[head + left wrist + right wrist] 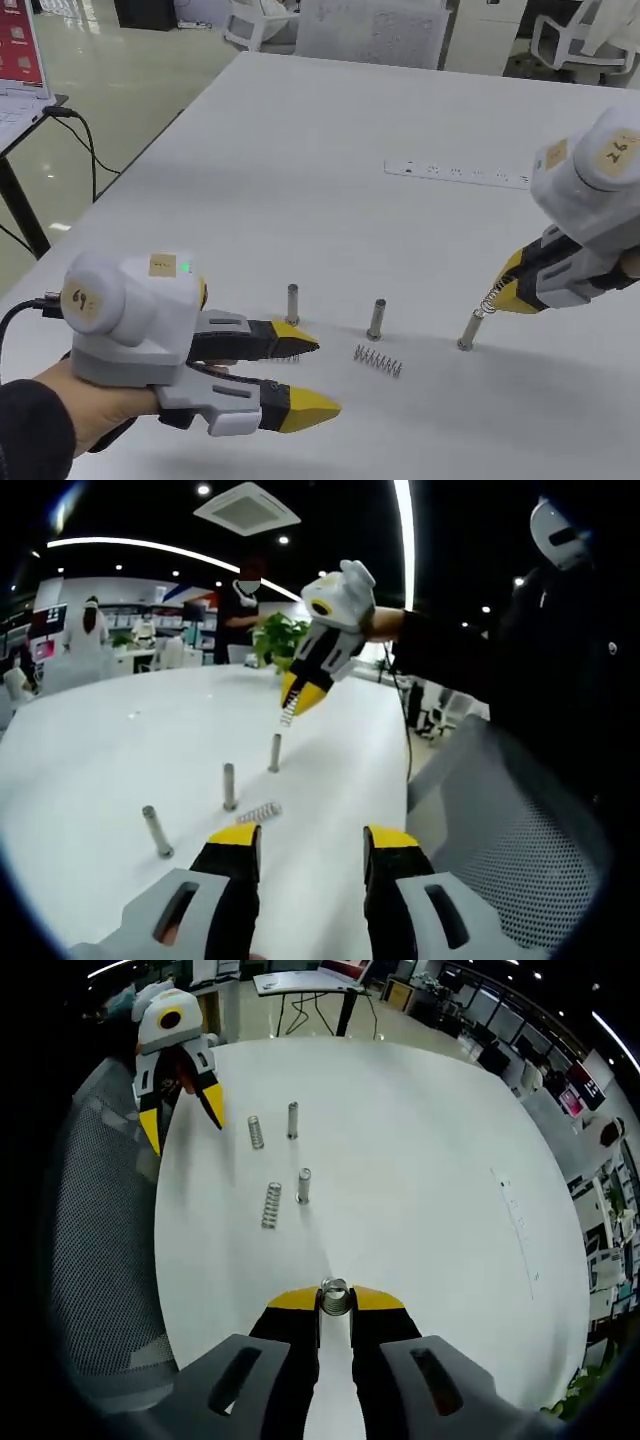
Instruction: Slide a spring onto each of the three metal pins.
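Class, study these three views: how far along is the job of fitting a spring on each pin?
Done: nothing yet; the left pin, middle pin and right pin are bare. In hand: the right gripper is shut on a spring whose lower end sits at the right pin's tip. Left: a loose spring and a second spring lie on the table; the left gripper is open.

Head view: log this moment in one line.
right gripper shut on coiled metal spring | left gripper open | three metal pins bare
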{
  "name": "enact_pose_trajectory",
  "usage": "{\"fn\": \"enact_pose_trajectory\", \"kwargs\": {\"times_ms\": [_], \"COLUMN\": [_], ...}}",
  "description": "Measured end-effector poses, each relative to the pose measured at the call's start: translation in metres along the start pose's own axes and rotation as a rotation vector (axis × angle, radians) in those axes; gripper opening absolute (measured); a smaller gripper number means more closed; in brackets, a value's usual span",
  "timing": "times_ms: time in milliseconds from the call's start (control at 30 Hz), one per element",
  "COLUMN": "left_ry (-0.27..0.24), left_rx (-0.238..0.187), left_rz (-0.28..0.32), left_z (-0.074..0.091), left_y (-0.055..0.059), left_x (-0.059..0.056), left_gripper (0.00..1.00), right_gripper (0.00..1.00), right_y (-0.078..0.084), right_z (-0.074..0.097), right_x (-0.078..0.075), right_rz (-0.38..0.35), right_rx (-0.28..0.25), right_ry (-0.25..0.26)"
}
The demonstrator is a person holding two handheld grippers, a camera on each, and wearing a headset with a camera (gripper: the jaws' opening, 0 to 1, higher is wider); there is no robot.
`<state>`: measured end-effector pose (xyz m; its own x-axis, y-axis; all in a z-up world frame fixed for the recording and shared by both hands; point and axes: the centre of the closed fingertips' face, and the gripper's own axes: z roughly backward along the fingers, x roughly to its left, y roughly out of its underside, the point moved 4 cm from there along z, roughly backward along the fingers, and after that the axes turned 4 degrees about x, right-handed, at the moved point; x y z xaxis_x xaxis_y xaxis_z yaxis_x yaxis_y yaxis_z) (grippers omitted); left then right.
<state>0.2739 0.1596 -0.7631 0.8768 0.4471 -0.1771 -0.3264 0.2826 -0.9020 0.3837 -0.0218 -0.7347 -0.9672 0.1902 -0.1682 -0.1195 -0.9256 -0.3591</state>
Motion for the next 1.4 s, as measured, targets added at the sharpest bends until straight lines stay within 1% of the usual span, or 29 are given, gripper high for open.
{"fn": "enact_pose_trajectory", "kwargs": {"times_ms": [33,100,200,300,467,900,1133,1400], "left_ry": [0.006,-0.001,-0.004,-0.007,-0.005,-0.007,-0.009,-0.008], "left_rx": [0.007,0.012,0.004,0.000,0.007,0.009,0.012,0.018], "left_rz": [0.007,0.001,0.008,0.008,0.006,0.008,0.007,0.008], "left_z": [0.000,0.001,0.001,0.002,0.001,0.001,0.002,0.002], "left_y": [0.002,0.004,0.003,0.002,0.003,0.004,0.004,0.006], "left_x": [-0.001,-0.001,0.000,0.001,0.000,0.000,0.001,0.002], "left_gripper": [0.34,0.35,0.34,0.35,0.35,0.34,0.34,0.34], "right_gripper": [0.08,0.08,0.08,0.08,0.08,0.08,0.08,0.08], "right_y": [0.000,0.001,0.001,0.000,0.001,0.004,0.006,0.010], "right_z": [-0.001,-0.003,-0.005,-0.007,-0.010,-0.019,-0.029,-0.043], "right_x": [-0.001,-0.001,-0.001,-0.001,-0.002,-0.004,-0.003,-0.002], "right_rz": [-0.006,-0.007,-0.003,-0.007,-0.008,-0.016,-0.020,-0.041], "right_rx": [0.001,0.002,0.011,0.009,0.017,0.028,0.038,0.046], "right_ry": [-0.004,-0.009,-0.012,-0.021,-0.027,-0.046,-0.060,-0.076]}}
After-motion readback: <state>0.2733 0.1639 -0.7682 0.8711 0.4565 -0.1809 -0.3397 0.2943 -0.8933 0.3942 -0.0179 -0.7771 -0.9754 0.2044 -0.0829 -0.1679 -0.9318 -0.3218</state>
